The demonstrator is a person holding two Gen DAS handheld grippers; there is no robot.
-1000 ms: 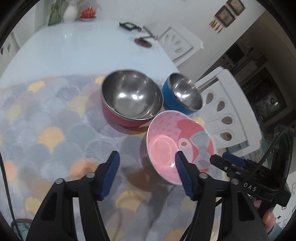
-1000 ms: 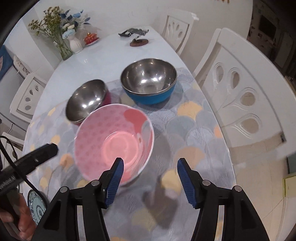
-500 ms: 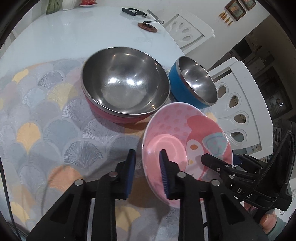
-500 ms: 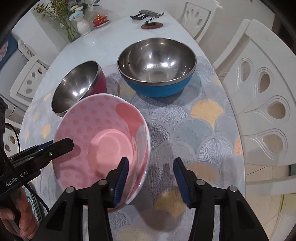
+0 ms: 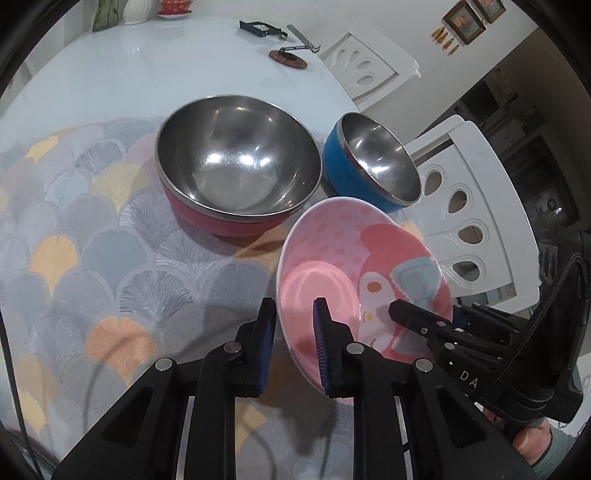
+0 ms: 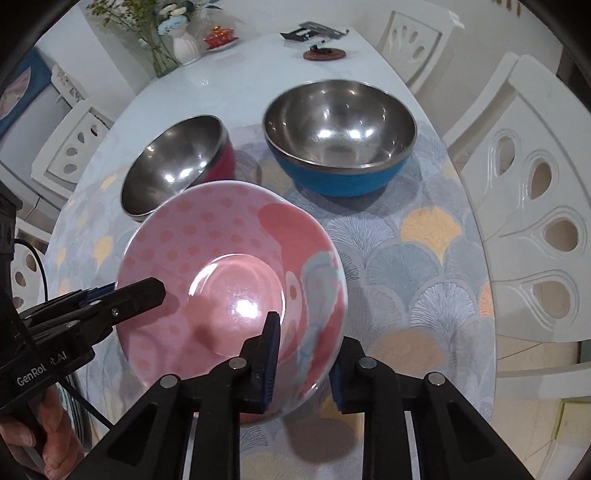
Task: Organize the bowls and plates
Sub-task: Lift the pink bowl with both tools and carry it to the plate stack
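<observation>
I have both tools on the pink bowl (image 5: 364,280) at once — my left gripper (image 5: 293,343) has one blue pad inside the bowl and the other outside its near-left rim, clamped on the wall, while my right gripper (image 6: 303,354) pinches the opposite rim the same way, one pad over the glossy inside and the other behind the wall. Both pairs of jaws have just been closing, and the rim is between them in each case. The bowl sits tilted over the fan-patterned placemat (image 5: 110,266), near the front edge of the white table (image 5: 147,74); whether its foot touches the mat I cannot tell. Just behind it stand two steel-lined bowls: the red bowl (image 5: 236,184) close to the pink rim on the left, and the blue bowl (image 5: 369,166) beside it toward the white chair (image 5: 476,206). From the right wrist view I see the other tool's black finger (image 6: 136,295) reaching over the polka-dot side, with a hand (image 6: 40,435) gripping its handle low in the corner. At the far end of the table — well apart from the bowls — stand a vase of flowers (image 6: 173,33) and a small round coaster (image 6: 325,54).
</observation>
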